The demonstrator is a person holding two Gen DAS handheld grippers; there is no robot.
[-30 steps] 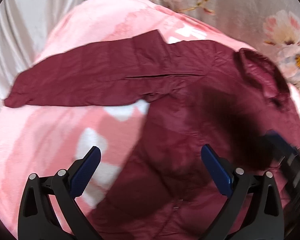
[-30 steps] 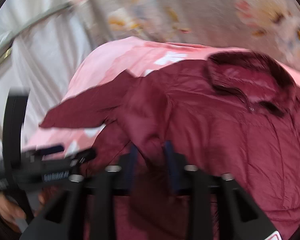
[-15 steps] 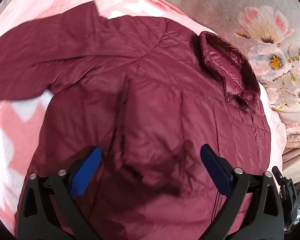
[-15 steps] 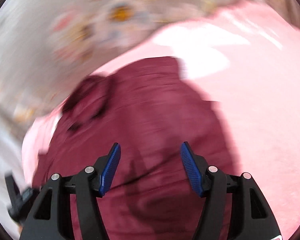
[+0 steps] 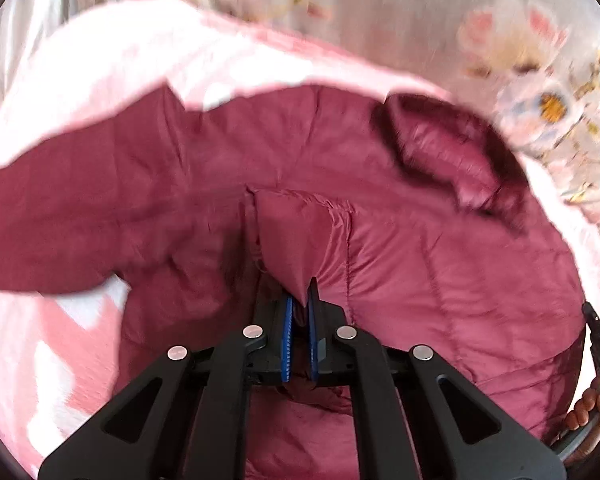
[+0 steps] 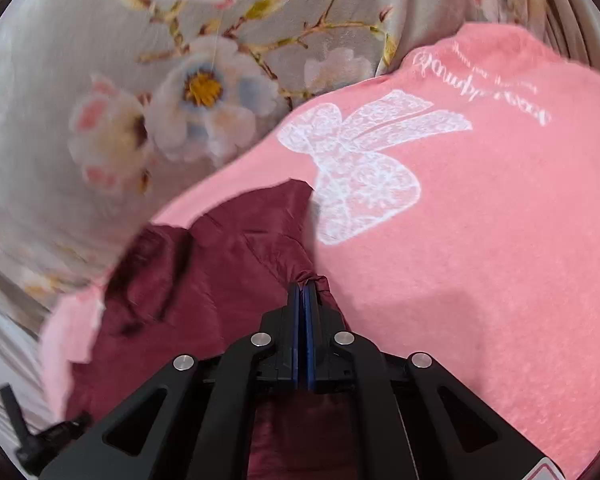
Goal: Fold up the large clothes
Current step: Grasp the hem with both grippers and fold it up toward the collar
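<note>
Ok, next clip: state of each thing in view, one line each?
Maroon puffer jacket: lying on the blanket, zipped, sleeve spread out, fabric pinched up in two places.
Left gripper: just closed, shut on a jacket fold.
Right gripper: just closed, shut on the jacket's edge.
Pink blanket: spread flat under the jacket.

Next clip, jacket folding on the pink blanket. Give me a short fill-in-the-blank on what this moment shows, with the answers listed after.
1. The left tongs are shut on a pinched-up fold of the ____ jacket.
2. The jacket lies on a pink blanket printed with a white lace ____.
3. The right tongs are ____ on the jacket's edge.
4. The curtain behind carries a ____ print.

Missing words: maroon; bow; shut; floral
</note>
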